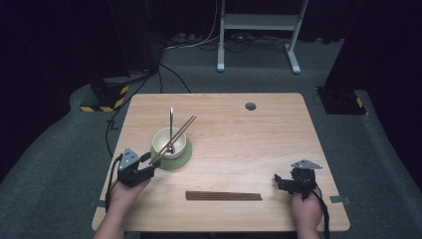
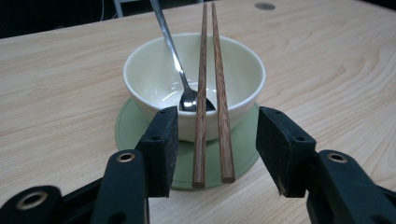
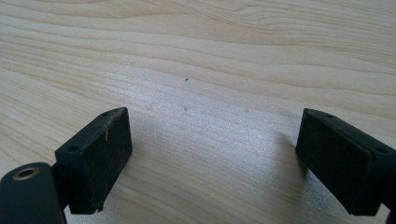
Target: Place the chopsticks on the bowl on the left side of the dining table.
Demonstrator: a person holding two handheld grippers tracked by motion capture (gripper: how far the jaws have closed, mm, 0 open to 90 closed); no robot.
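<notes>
On the tabletop, the left hand-held gripper stands spread, its pads clear of the chopsticks whose near ends lie between them. Beyond, these lean across a cream bowl holding a spoon, on a green saucer.

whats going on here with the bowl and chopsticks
A person holds a tool in each hand at a wooden table. The left tool sits open around the near ends of two chopsticks, which lean on a cream bowl holding a spoon, on a green coaster. Its pads are clear of them. The right tool is open over bare table.
</notes>
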